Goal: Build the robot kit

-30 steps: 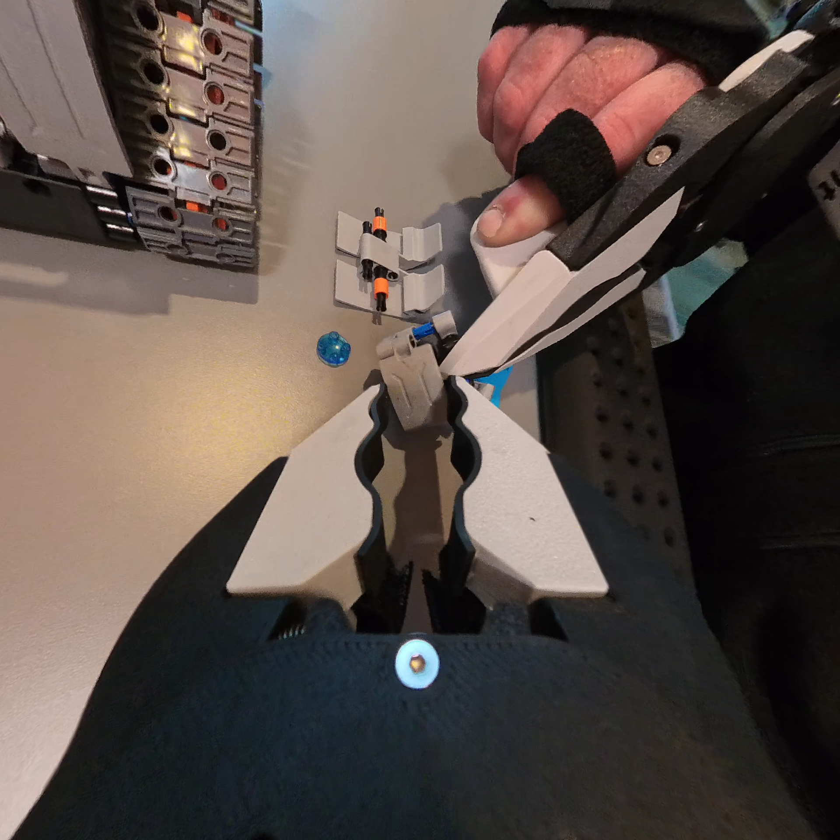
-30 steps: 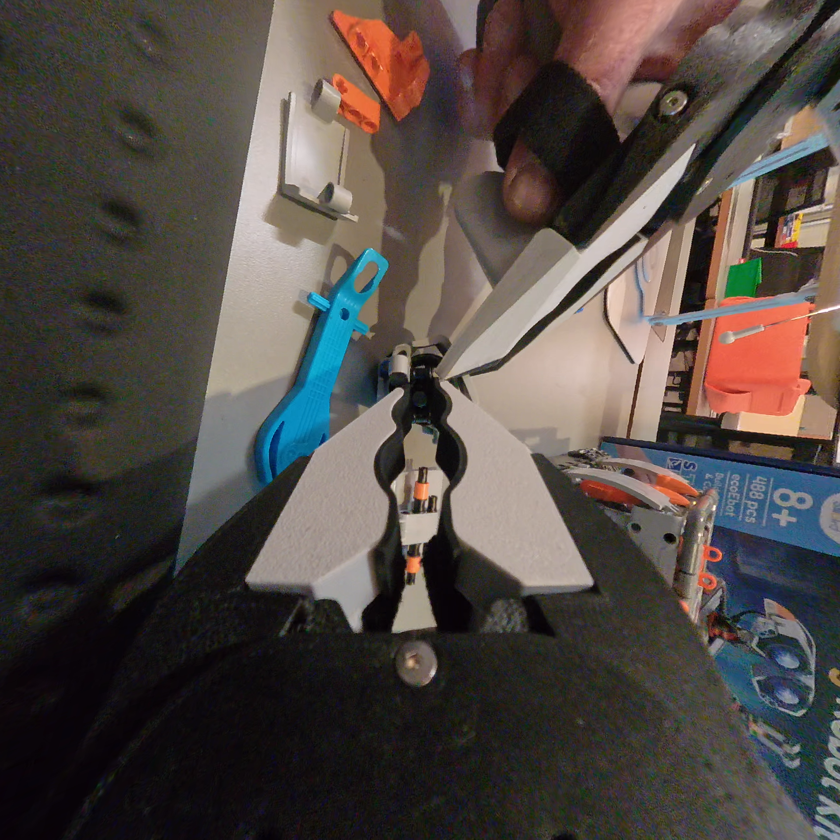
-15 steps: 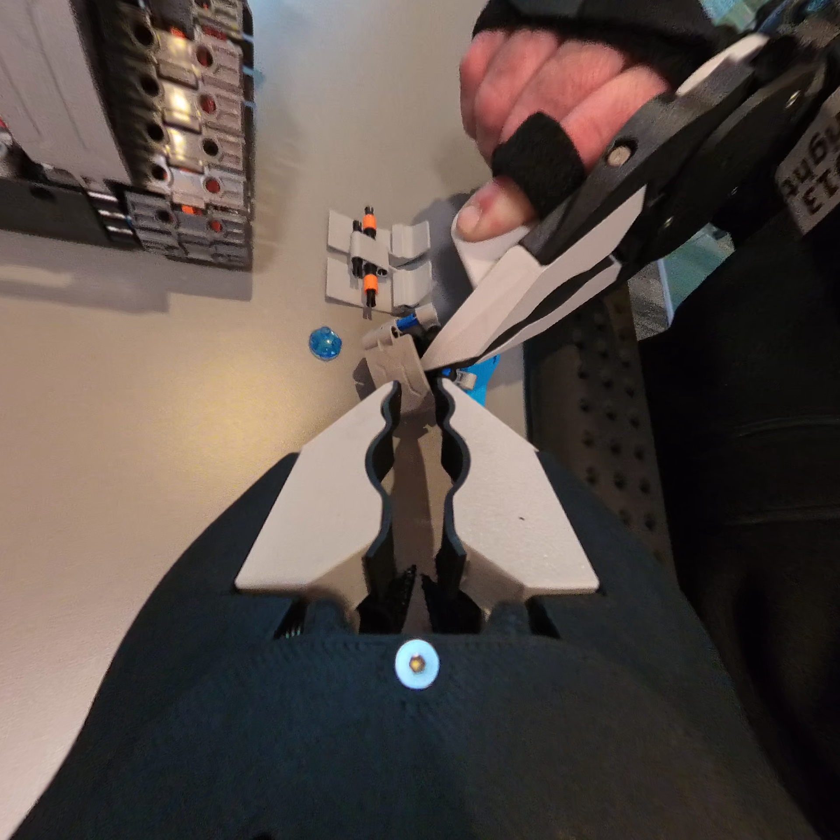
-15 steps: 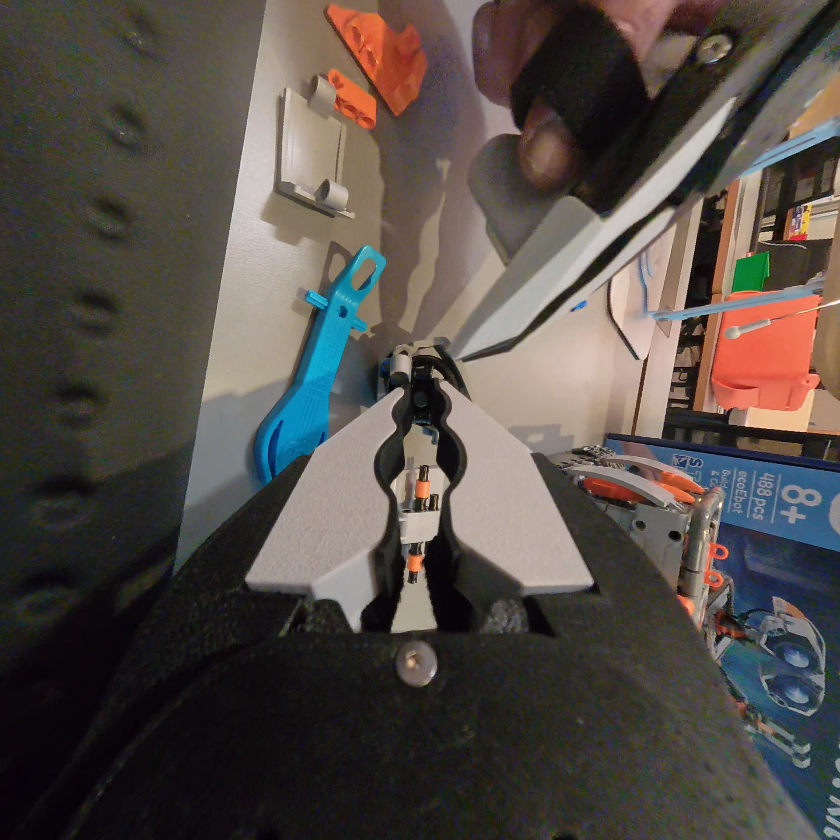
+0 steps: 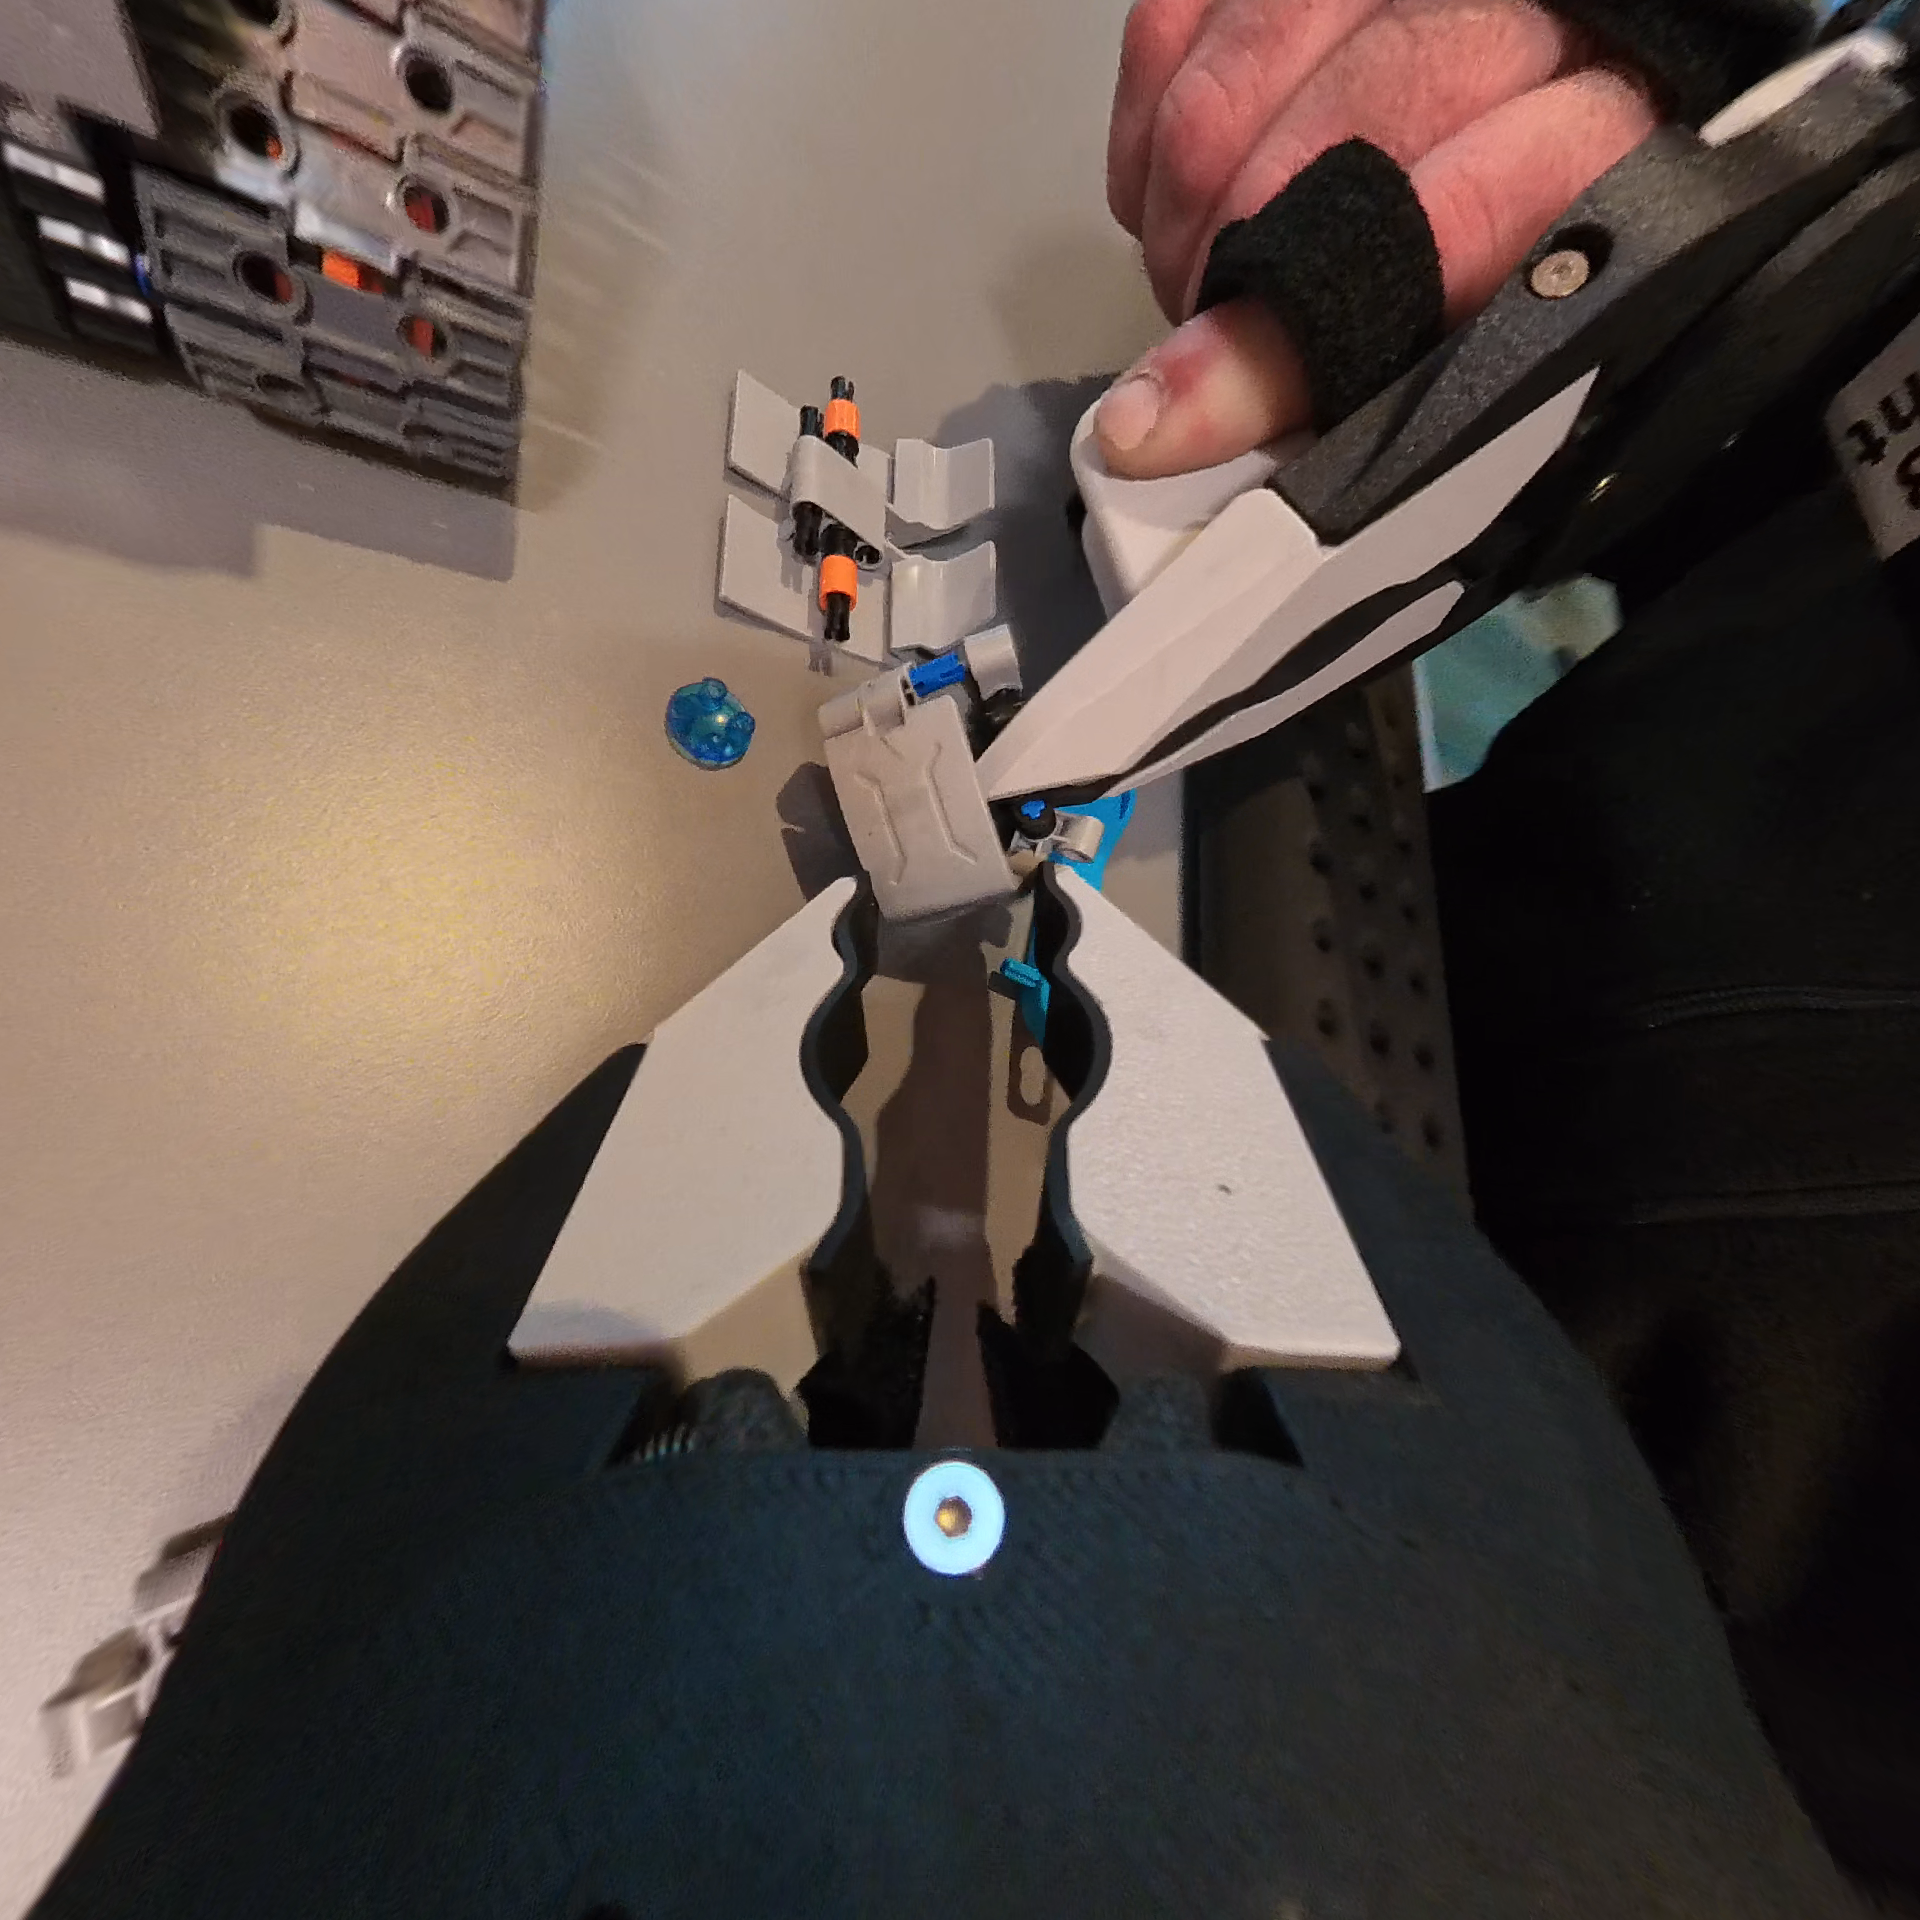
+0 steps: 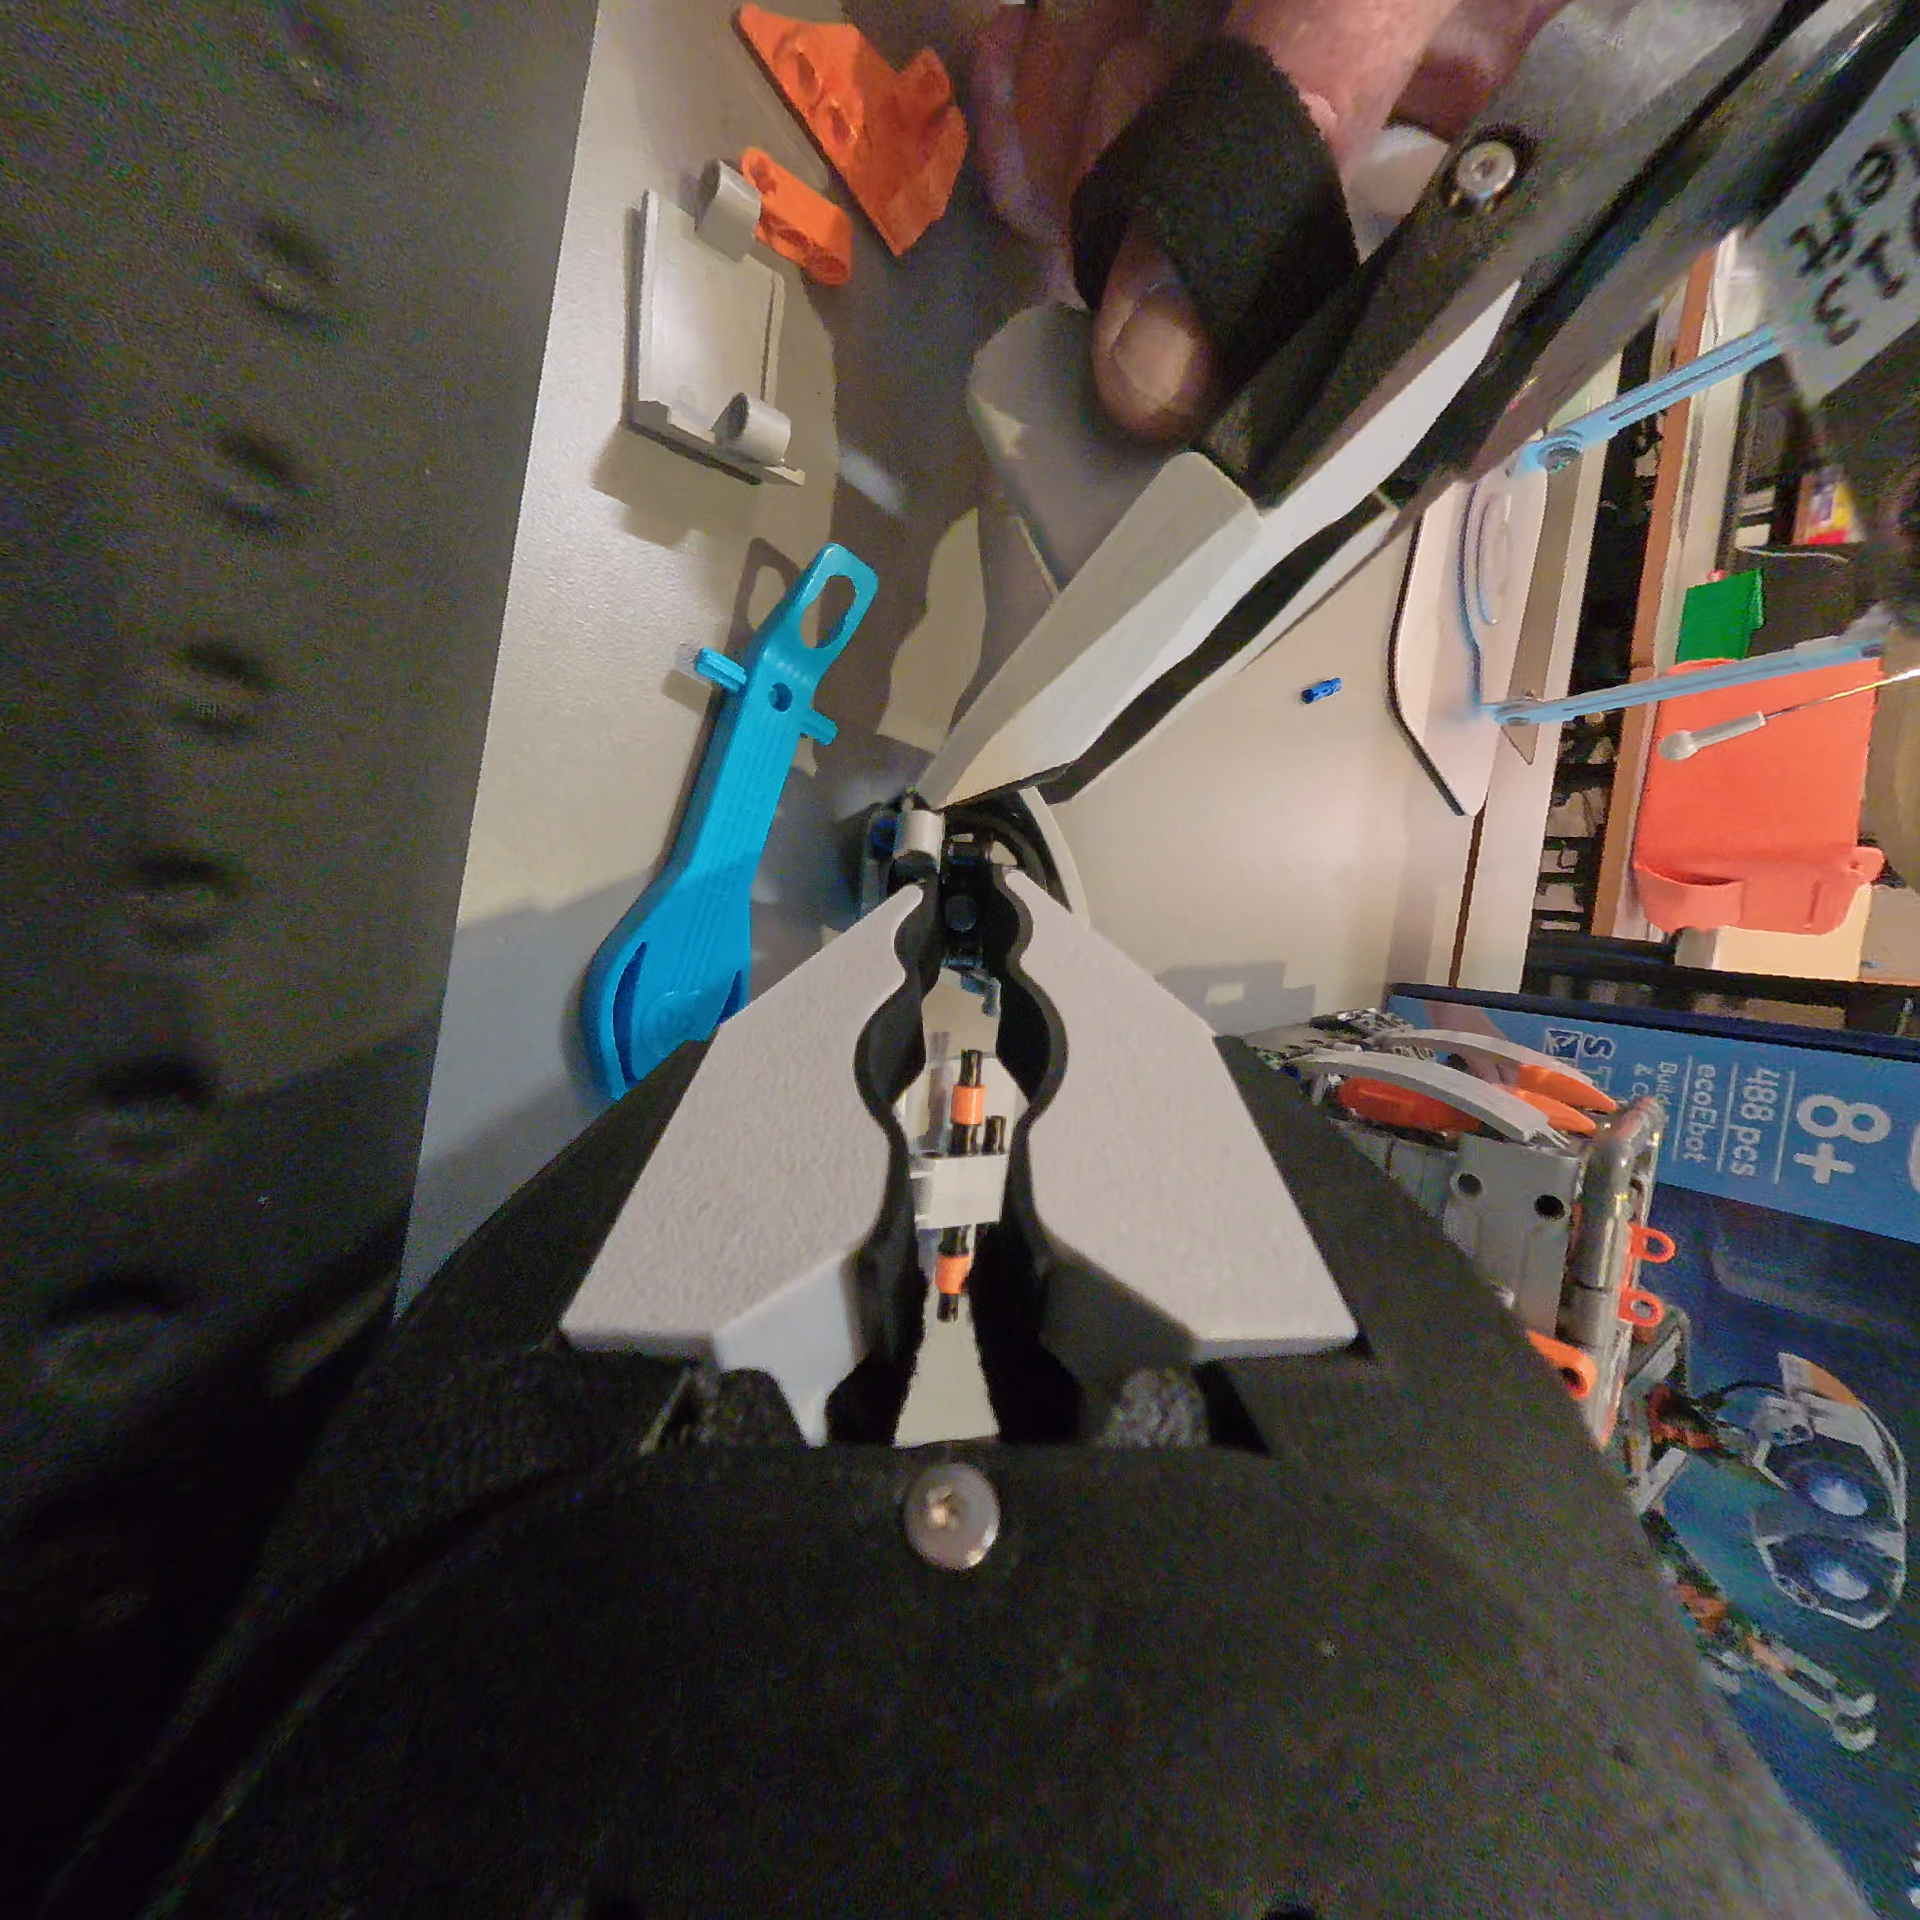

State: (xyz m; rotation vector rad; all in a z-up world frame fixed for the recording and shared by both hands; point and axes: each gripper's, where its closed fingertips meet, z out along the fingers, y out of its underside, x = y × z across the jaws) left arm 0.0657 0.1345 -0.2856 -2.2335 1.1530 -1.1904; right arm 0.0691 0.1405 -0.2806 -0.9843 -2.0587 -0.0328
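My left gripper (image 5: 951, 894) is shut on the lower end of a small grey panel piece (image 5: 914, 821), held above the pale tabletop (image 5: 312, 935). The panel carries blue and black pins and small grey connectors (image 5: 992, 660) along its right side. My right gripper (image 5: 997, 784) comes in from the upper right, a person's hand (image 5: 1299, 156) on it. Its tips are closed at the panel's right edge. In the right wrist view my right gripper (image 6: 961, 904) is shut on a small black pin part (image 6: 961, 899) of that piece. The left gripper (image 6: 935, 795) touches it from above.
On the table lie a blue round stud (image 5: 710, 724), grey panels with orange and black pins (image 5: 852, 530), a blue separator tool (image 6: 727, 831), orange pieces (image 6: 862, 114), another grey panel (image 6: 707, 332) and a tracked model (image 5: 343, 239). A black perforated mat (image 5: 1351, 935) borders the right. A blue box (image 6: 1714, 1122) holds a built model (image 6: 1507, 1174). My two grippers' fingertips are within a few centimetres of each other.
The grey panel now sticks farther out of my left fingertips and leans left. My left jaws stand a little wider. The right gripper stays closed at the panel's right edge.
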